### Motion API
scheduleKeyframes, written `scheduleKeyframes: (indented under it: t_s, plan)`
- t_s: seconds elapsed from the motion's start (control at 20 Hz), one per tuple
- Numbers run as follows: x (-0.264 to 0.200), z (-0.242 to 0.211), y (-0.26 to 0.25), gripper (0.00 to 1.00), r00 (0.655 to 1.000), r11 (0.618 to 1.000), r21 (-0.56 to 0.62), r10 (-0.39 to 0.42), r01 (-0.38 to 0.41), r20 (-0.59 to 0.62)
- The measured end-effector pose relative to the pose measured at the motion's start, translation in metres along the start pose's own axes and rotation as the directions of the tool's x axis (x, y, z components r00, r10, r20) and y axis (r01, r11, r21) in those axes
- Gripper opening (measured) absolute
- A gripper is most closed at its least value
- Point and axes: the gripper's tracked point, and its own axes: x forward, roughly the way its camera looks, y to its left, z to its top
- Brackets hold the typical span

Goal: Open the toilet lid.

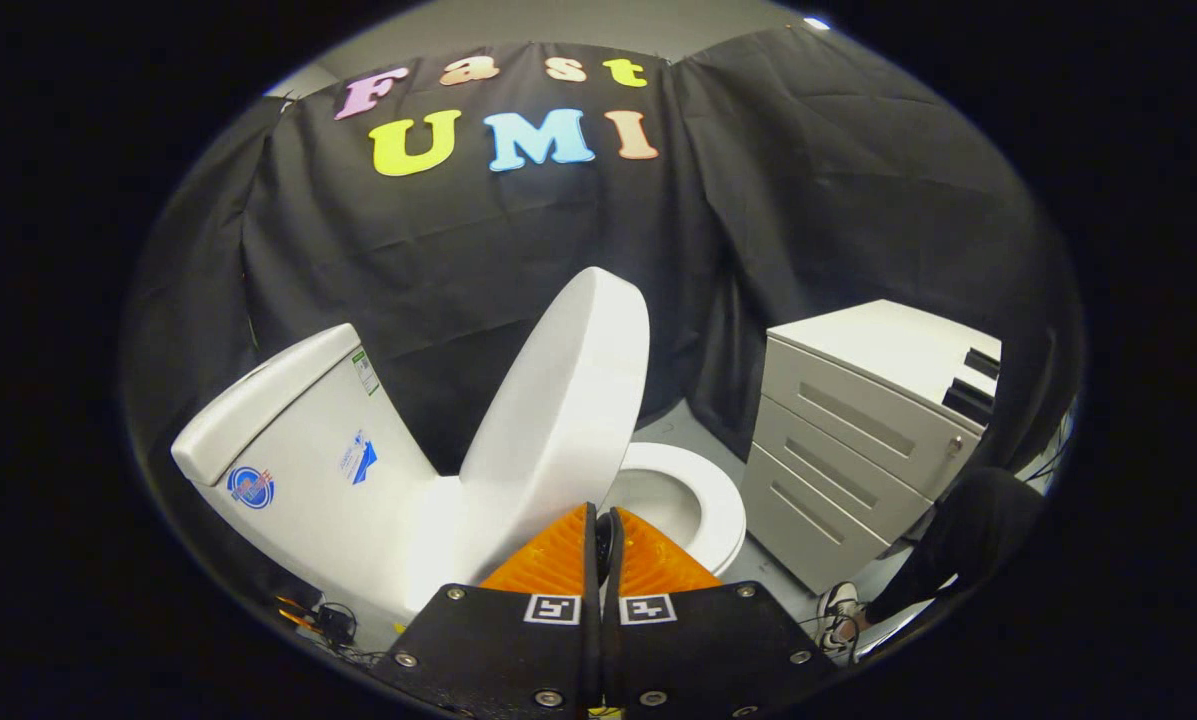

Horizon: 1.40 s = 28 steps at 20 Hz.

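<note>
Black cloth hangs all round the booth, with a grey floor below it. The toilet stands in front of the cloth, its tank on the left carrying a few stickers. The lid is raised, tilted steeply up and leaning back toward the tank but not touching it. Under it the seat lies down around the bowl, which shows open just beyond the tool. The tool sits low in front of the toilet, its two fingers drawn together with barely a slit between them and nothing gripped; their tips lie beside the lid's lower edge, whether touching I cannot tell. To the right of the toilet stands a drawer cabinet, close to the seat. Past the cabinet's near corner are a person's dark trouser leg and shoe.
</note>
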Motion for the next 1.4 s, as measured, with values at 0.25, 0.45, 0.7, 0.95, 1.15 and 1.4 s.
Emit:
scheduleKeyframes:
  t_s: [0.25,0.45,0.7,0.95,1.15,1.4]
  plan:
    - [-0.013,0.015,0.032,0.0,0.999,0.998,-0.064,0.012,-0.01,0.033]
    - [-0.023,0.022,0.058,0.0,0.998,0.993,-0.112,0.043,-0.038,0.043]
    - [-0.035,0.03,0.093,0.0,0.996,0.983,-0.171,0.073,-0.062,0.059]
    - [-0.043,0.033,0.125,0.0,0.993,0.967,-0.241,0.101,-0.081,0.069]
    - [-0.048,0.033,0.151,0.0,0.988,0.954,-0.279,0.136,-0.111,0.071]
    - [-0.055,0.029,0.186,0.0,0.978,0.934,-0.314,0.199,-0.168,0.069]
